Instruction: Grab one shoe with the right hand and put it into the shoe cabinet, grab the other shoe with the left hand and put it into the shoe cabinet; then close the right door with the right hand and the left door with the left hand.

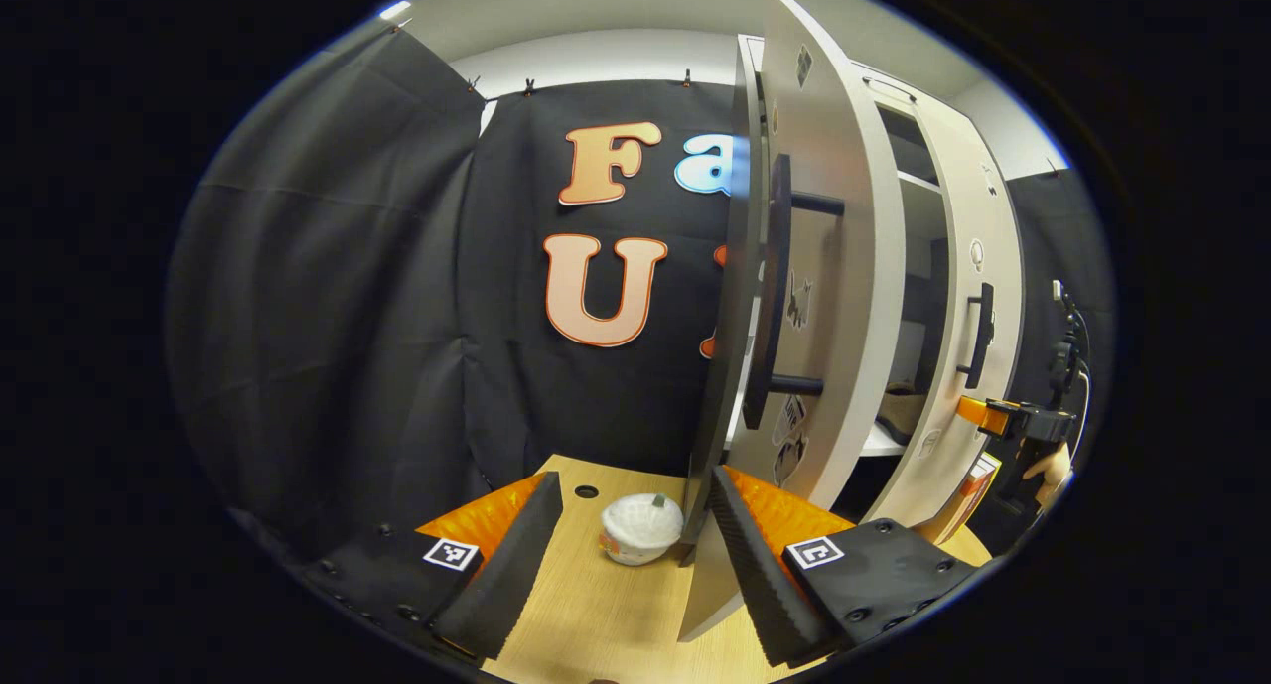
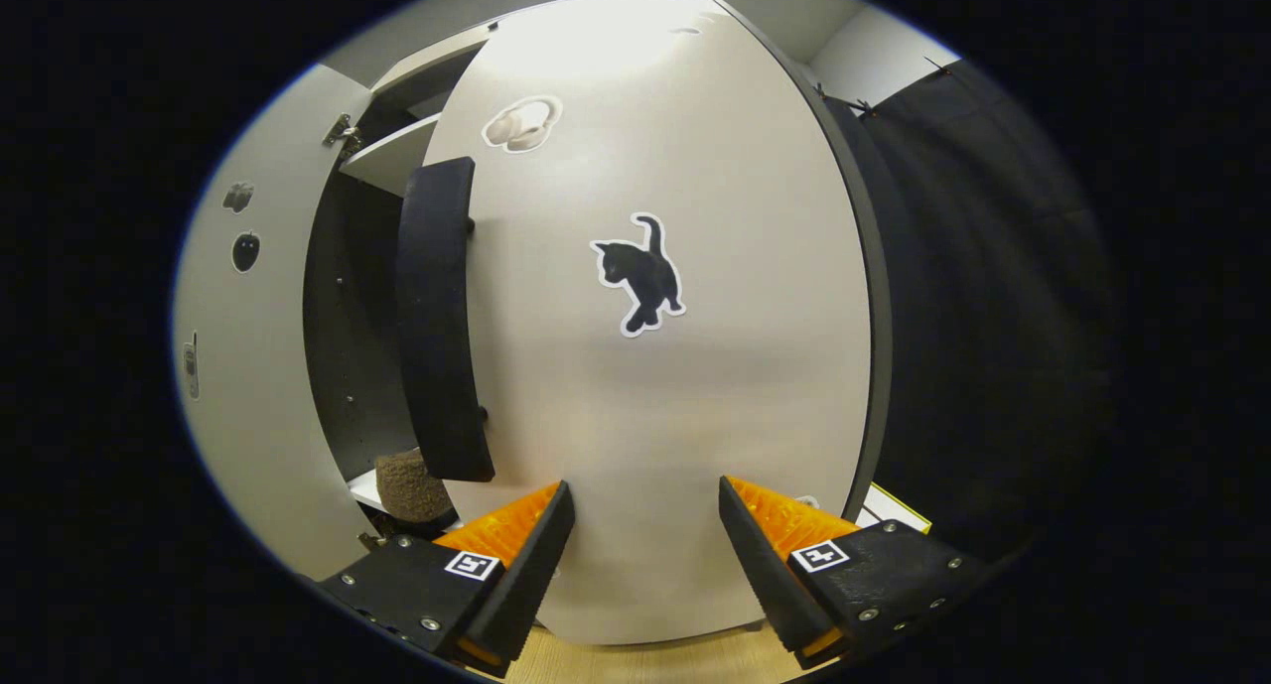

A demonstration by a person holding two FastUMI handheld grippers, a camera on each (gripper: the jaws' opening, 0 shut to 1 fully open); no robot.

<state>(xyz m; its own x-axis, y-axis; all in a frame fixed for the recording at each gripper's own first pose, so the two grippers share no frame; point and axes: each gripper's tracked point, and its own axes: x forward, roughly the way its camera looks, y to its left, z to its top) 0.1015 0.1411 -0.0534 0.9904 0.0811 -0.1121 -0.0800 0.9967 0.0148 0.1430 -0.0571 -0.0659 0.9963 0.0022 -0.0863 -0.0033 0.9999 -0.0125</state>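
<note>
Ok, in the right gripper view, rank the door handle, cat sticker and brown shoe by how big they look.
1. Door handle, largest.
2. Cat sticker.
3. Brown shoe, though it looks close to the sticker, sits deeper in the cabinet and is partly hidden, so that order is unsure.

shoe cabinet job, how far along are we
Done: a brown shoe sits on a shelf inside. In hand: the open right gripper faces the right door, seemingly pushing it. Left: both doors are ajar; the left door is beside the open left gripper.

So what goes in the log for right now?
shoe: inside cabinet | right door: ajar | left door: open | right claw: open, at door | left claw: open
</note>
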